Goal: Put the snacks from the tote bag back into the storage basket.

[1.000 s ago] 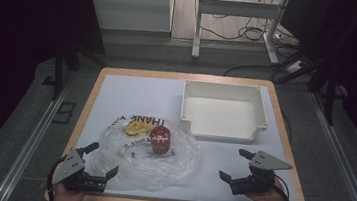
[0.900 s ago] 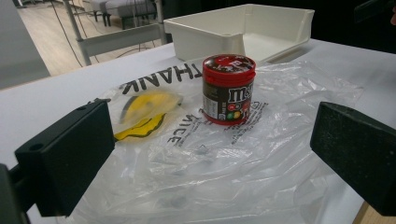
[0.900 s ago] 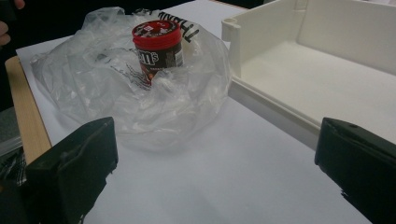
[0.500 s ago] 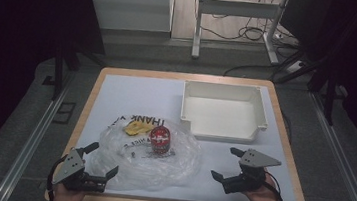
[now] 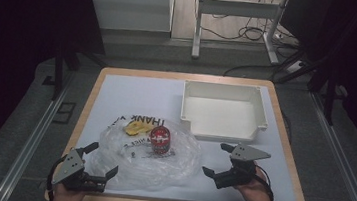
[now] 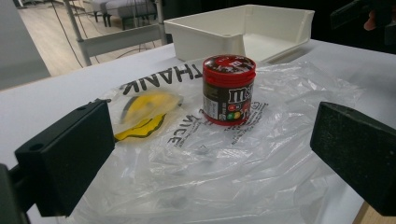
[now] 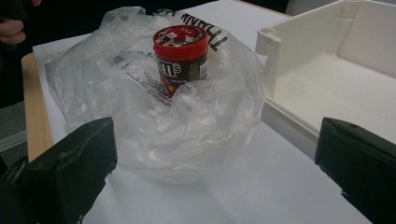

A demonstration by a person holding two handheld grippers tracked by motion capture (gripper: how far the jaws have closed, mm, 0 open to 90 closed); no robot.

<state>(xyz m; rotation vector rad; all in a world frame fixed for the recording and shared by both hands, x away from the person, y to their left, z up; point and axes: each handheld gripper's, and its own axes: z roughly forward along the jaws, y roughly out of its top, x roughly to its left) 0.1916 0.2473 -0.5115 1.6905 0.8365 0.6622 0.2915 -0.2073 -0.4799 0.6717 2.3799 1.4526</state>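
Observation:
A red-lidded brown candy jar (image 5: 160,140) (image 6: 229,90) (image 7: 181,55) stands upright on a crumpled clear plastic bag (image 5: 148,155) (image 6: 224,154) (image 7: 154,116) printed with black letters. A yellow packet (image 5: 136,127) (image 6: 142,109) lies inside the bag, left of the jar. My left gripper (image 5: 98,162) (image 6: 215,158) is open at the bag's near left corner, nothing between its jaws. Just right of the bag my right gripper (image 5: 219,160) (image 7: 210,168) is open too, facing the bag and jar.
A white tray (image 5: 261,109) (image 6: 299,21) (image 7: 271,51) with nothing in it stands at the back right of the white table (image 5: 132,93). The wooden table edge (image 5: 283,136) borders it. Beyond are a desk frame and cables (image 5: 234,31) on the floor.
My right gripper has moved left toward the bag. The left gripper, the jar and the bag have stayed put.

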